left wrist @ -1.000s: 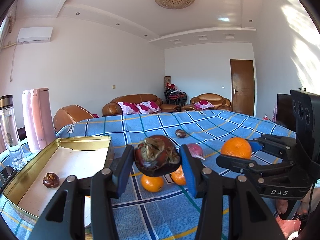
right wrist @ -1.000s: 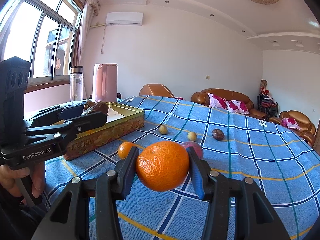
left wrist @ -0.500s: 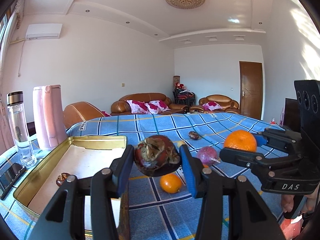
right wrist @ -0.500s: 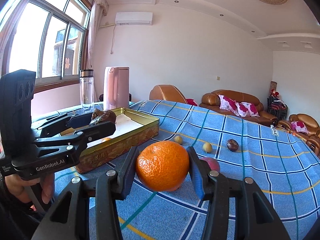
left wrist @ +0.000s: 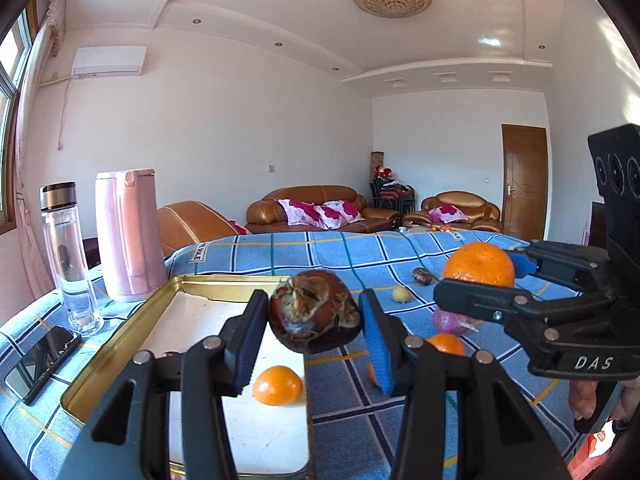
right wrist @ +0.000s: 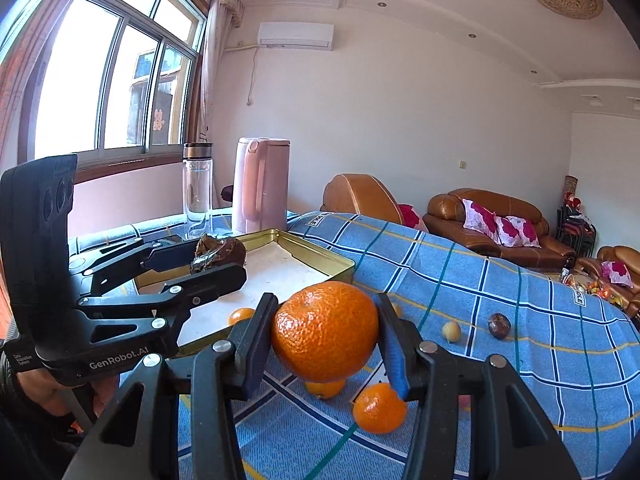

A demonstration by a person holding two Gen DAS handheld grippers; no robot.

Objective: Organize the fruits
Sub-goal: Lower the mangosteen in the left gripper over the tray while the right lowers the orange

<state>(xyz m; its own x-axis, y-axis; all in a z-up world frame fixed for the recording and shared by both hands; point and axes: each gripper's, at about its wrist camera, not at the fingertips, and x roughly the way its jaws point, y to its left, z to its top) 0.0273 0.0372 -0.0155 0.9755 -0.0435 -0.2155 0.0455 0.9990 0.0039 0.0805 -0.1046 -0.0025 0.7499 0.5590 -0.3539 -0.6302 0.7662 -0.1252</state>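
My left gripper [left wrist: 312, 324] is shut on a dark mangosteen [left wrist: 314, 316] and holds it above the gold tin tray [left wrist: 120, 344]; it shows in the right wrist view [right wrist: 218, 254] too. A small orange [left wrist: 277, 385] lies in the tray. My right gripper [right wrist: 326, 336] is shut on a large orange [right wrist: 326, 330], held above the blue checked cloth [right wrist: 520, 360] just right of the tray [right wrist: 336, 266]; it also shows in the left wrist view [left wrist: 478, 266]. Loose on the cloth lie small oranges [right wrist: 378, 408], a purple fruit [left wrist: 450, 320], a yellow fruit [right wrist: 451, 330] and a dark fruit [right wrist: 499, 325].
A pink kettle [left wrist: 128, 236] and a glass bottle [left wrist: 70, 256] stand behind the tray at the left. A phone [left wrist: 40, 356] lies by the table's left edge. Brown sofas [left wrist: 320, 208] stand far behind.
Both grippers have moved left towards the tray with their fruit. The left gripper now hangs over the tray, and the right one is close beside the tray's right wall.
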